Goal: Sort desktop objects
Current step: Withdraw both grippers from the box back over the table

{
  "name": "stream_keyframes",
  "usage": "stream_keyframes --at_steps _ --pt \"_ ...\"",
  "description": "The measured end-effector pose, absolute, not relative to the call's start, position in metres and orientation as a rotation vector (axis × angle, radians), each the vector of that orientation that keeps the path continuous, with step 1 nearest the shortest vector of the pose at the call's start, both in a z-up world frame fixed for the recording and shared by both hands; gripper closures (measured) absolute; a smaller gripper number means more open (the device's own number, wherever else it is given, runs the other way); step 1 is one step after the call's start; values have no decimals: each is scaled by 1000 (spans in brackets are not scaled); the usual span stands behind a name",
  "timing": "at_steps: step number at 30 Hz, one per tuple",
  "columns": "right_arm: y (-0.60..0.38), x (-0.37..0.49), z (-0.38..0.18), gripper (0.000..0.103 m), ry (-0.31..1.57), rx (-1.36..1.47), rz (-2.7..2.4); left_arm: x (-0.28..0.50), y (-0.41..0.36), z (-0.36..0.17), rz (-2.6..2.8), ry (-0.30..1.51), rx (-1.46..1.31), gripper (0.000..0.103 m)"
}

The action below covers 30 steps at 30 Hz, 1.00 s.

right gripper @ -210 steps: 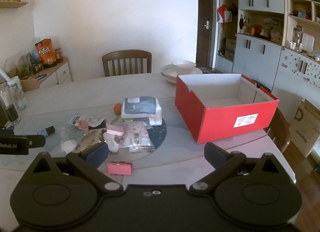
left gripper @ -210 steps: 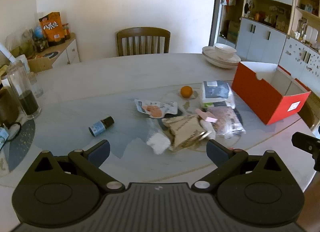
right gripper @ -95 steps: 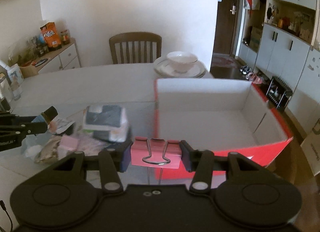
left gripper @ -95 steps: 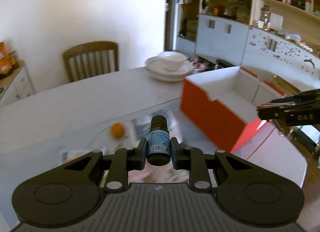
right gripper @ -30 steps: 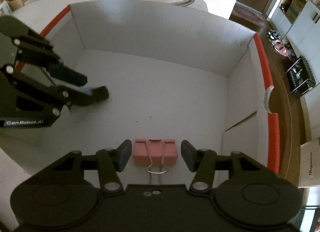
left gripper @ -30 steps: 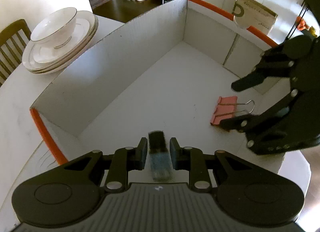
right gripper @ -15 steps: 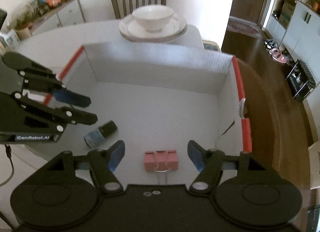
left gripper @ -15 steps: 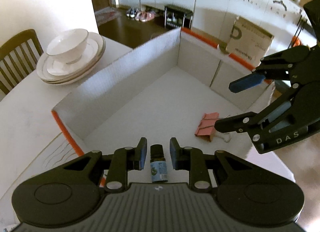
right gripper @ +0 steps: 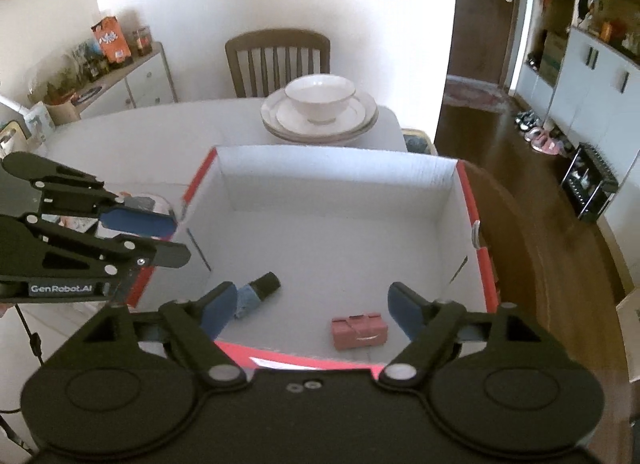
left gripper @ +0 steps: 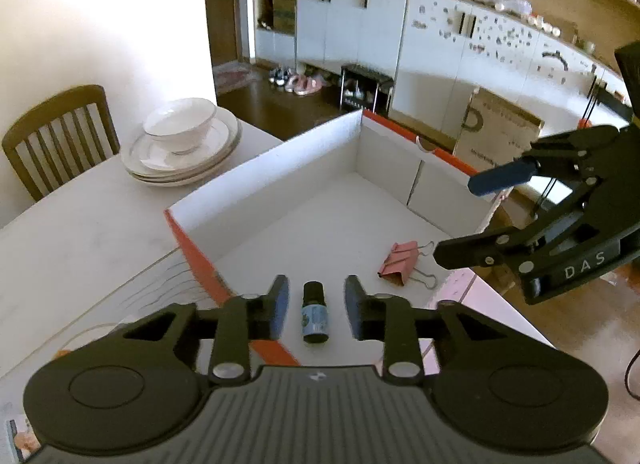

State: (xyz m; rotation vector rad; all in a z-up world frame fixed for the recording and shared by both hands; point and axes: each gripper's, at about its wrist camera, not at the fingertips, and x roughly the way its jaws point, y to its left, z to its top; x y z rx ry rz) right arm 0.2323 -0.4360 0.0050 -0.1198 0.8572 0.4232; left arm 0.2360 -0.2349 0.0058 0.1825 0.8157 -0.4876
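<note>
Two items, bottle (left gripper: 315, 317) and pink clip (left gripper: 398, 263), lie inside the red box (right gripper: 486, 264); I open both empty grippers (left gripper: 313, 307) (right gripper: 310, 310) wider, lifting straight clear.

Small dark bottle (left gripper: 315, 318), blue label, lying flat on red box (left gripper: 276, 160) floor; pink binder clip (left gripper: 398, 264) near, apart.

Home dining room: table (right gripper: 160, 132), chair (right gripper: 276, 60), stacked plates (right gripper: 320, 120), cupboards (left gripper: 352, 36).

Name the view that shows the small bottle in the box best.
Left wrist view: the small bottle lies whole and unobstructed, label visible. In the right wrist view, that gripper's own finger covers its base.
</note>
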Motion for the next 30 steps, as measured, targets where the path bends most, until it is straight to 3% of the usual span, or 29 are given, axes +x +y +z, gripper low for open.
stream_keyframes --at_steps 1,3,21,24,27,29,30 --pt "-433 227 7 20 851 -117 420 232 -228 8 -486 806 172 52" --pt "-428 221 9 19 839 -118 411 224 -217 12 -486 785 155 40" --pt "-357 160 17 3 758 -42 323 161 -118 25 -475 718 122 28" --pt "-342 152 15 2 749 -37 316 152 -99 23 -472 713 124 20" --pt "-325 145 12 1 747 -28 310 143 -81 22 -471 704 122 18" --pt "-314 141 9 1 744 -22 307 138 -69 20 -463 697 127 12" --pt "-309 139 9 1 742 -21 309 135 -63 19 -458 694 129 4"
